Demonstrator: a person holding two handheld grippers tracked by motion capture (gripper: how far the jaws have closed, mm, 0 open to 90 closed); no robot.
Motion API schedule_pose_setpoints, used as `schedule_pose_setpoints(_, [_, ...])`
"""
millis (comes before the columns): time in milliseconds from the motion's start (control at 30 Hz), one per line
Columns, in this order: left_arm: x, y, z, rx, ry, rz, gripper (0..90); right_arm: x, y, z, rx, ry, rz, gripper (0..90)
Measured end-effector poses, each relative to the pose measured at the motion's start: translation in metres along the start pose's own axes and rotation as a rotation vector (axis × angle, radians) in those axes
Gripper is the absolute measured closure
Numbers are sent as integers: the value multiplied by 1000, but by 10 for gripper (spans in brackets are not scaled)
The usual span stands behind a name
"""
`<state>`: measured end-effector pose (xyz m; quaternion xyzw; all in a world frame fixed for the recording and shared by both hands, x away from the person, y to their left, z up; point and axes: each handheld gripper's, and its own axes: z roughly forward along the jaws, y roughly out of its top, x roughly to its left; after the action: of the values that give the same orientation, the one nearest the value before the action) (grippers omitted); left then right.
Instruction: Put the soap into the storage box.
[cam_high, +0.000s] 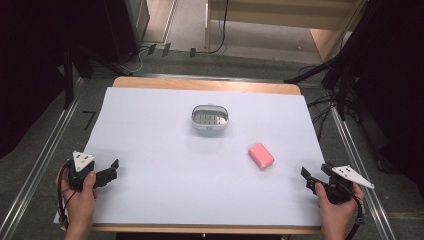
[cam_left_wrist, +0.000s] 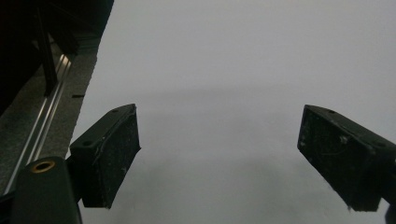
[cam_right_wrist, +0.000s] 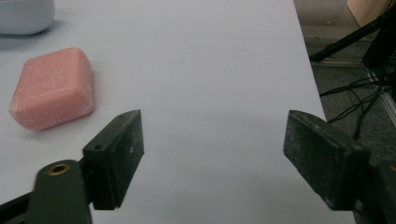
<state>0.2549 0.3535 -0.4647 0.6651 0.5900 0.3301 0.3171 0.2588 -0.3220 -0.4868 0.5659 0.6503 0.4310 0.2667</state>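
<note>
Right claw (cam_high: 311, 178), jaws wide apart with nothing between them, at the near right edge of the white counter (cam_high: 150, 130), the pink soap bar (cam_high: 261, 155) lying apart ahead and to its left, the grey soap dish (cam_high: 210, 119) farther off; left claw (cam_high: 111, 170) likewise wide, near left.

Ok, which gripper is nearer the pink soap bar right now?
Right. The right gripper sits near the table's front right edge, a short way from the pink soap bar, jaws open and empty. The left gripper is far off at the front left edge, also open.
</note>
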Motion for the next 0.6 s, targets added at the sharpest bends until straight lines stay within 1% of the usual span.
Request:
schedule_pose_setpoints(67, [0, 0, 0, 0, 3, 2, 136, 5, 1, 2, 25, -18, -29, 202])
schedule_pose_setpoints(100, [0, 0, 0, 2, 4, 5, 136, 8, 2, 5, 46, -19, -43, 189])
schedule_pose_setpoints(133, [0, 0, 0, 3, 1, 7, 136, 11, 3, 7, 58, -17, -57, 202])
schedule_pose_setpoints(200, [-1, 0, 0, 3, 2, 8, 136, 18, 7, 10, 76, -38, -111, 241])
schedule_pose_setpoints(267, [-1, 0, 0, 2, 6, 10, 136, 23, 13, 11, 90, -27, -144, 307])
schedule_pose_setpoints(300, [-1, 0, 0, 4, 8, 13, 136, 25, 17, 11, 91, -6, -163, 341])
schedule_pose_setpoints(333, [-1, 0, 0, 7, 9, 16, 136, 26, 22, 11, 93, 29, -184, 341])
schedule_pose_setpoints(367, [-2, 0, 0, 6, 10, 18, 136, 29, 27, 12, 112, 79, -215, 336])
schedule_pose_setpoints(400, [-2, 0, 0, 6, 11, 20, 136, 32, 32, 12, 137, 107, -242, 337])
schedule_pose_setpoints(433, [-2, 0, 0, 5, 11, 21, 136, 35, 36, 13, 161, 111, -264, 333])
schedule_pose_setpoints(467, [-2, 0, 0, 5, 11, 22, 137, 38, 39, 13, 181, 108, -271, 322])
schedule_pose_setpoints(500, [-2, 0, 0, 6, 11, 24, 136, 42, 42, 14, 213, 103, -280, 291])
schedule_pose_setpoints(600, [-2, 0, 0, 4, 11, 25, 136, 47, 46, 19, 284, 115, -286, 248])
